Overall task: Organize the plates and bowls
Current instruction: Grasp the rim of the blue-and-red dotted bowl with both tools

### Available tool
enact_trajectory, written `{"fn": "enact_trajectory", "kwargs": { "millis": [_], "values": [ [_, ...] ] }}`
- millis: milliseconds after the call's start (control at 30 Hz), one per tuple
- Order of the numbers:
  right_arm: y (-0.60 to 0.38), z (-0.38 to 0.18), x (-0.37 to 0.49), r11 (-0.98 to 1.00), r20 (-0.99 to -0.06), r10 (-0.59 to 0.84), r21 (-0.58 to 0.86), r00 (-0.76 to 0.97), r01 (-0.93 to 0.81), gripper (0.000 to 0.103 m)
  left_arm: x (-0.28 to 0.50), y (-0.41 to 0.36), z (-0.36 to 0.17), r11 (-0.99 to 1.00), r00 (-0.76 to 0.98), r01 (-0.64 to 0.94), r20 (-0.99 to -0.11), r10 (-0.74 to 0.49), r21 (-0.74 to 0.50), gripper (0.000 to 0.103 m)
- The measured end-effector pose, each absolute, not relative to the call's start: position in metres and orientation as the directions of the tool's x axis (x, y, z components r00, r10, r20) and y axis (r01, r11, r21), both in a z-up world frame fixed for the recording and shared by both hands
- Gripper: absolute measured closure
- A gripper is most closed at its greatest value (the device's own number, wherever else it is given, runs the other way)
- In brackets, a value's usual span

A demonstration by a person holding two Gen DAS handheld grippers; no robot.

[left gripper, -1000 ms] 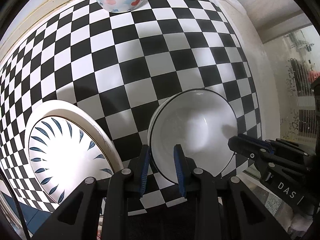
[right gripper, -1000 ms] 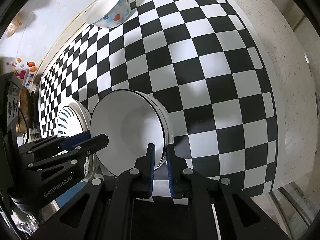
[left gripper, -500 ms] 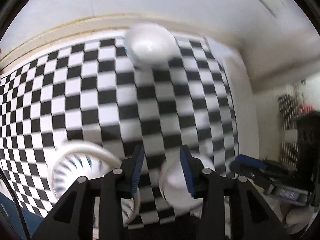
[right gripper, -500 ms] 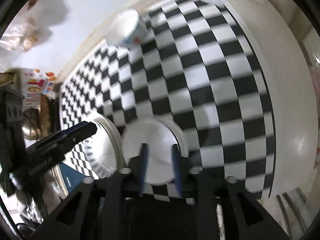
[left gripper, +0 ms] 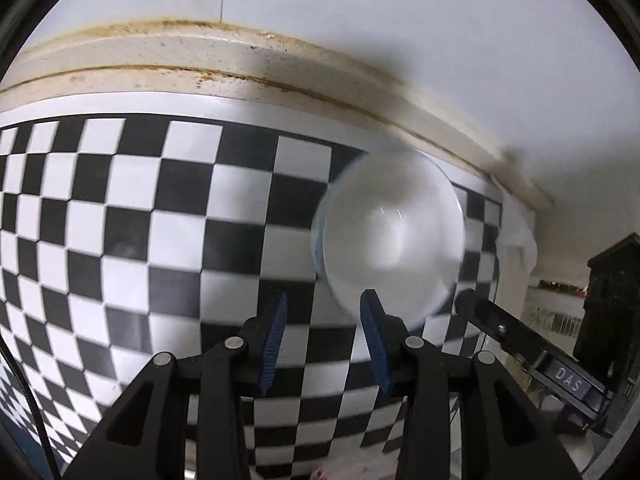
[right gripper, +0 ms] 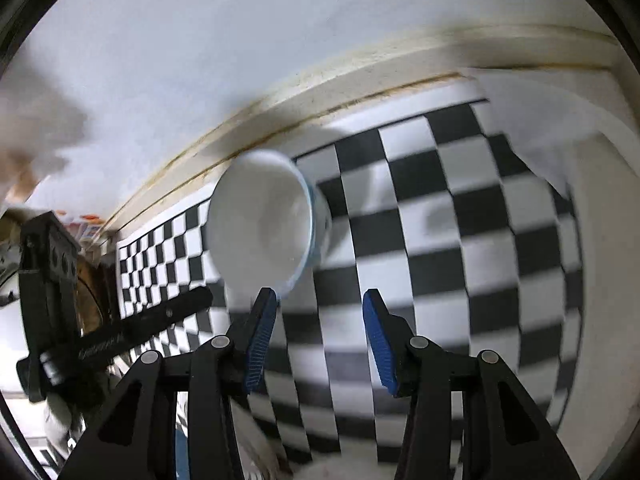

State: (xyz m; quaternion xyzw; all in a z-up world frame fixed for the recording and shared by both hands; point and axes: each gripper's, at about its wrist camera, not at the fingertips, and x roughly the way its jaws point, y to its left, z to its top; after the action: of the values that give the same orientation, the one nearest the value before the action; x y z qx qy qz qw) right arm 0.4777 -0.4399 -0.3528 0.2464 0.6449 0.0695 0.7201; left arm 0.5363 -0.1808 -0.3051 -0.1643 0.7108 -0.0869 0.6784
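Left gripper (left gripper: 322, 342): fingers apart, nothing between the blue pads (left gripper: 273, 344), only checkered mat (left gripper: 160, 220) below the gap. Bowl (left gripper: 390, 234) sits just ahead of the right-hand fingertip, up and to the right of the gap, blurred; pads aren't touching it. Bowl is white inside with a thin blue rim line. It stands on the mat near the mat's far edge, close to the stained cream ledge (left gripper: 240, 60) that runs under the white wall (left gripper: 360, 8).

Right gripper (right gripper: 318, 342): jaws opening, gap empty, mat (right gripper: 460, 240) visible between the pads (right gripper: 378, 344). Same bowl (right gripper: 260, 220) lies ahead and left of the left-hand fingertip, its near rim just above that tip; can't tell whether it touches, too blurred. Bowl looks upright, mouth facing the camera.

Each gripper shows in the other's view: the right one enters from the right of the left camera, just beside the bowl; the left one comes in from the left of the right camera, its tip near the bowl's lower rim.
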Motion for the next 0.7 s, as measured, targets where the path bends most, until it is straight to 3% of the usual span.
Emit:
{"fn": "enact_trajectory", "kwargs": {
  "millis": [500, 567, 700],
  "values": [
    [-0.423, -0.394, 0.525, 0.888, -0.913, 0.404, 0.408, 0.065, 0.215, 0.055, 0.565, -0.200, -0.347, 0.952, -0.097, -0.078, -0.948, -0.304, -0.297, 0.069],
    [-0.422, -0.395, 0.526, 0.892, -0.917, 0.394, 0.399, 0.068, 0.212, 0.056, 0.566, -0.203, -0.347, 0.952, -0.088, -0.068, -0.949, -0.304, -0.299, 0.073],
    [-0.415, -0.396, 0.528, 0.897, -0.920, 0.386, 0.392, 0.069, 0.204, 0.082, 0.564, -0.210, -0.347, 0.949, -0.092, -0.043, -0.945, -0.315, -0.312, 0.089]
  ]
}}
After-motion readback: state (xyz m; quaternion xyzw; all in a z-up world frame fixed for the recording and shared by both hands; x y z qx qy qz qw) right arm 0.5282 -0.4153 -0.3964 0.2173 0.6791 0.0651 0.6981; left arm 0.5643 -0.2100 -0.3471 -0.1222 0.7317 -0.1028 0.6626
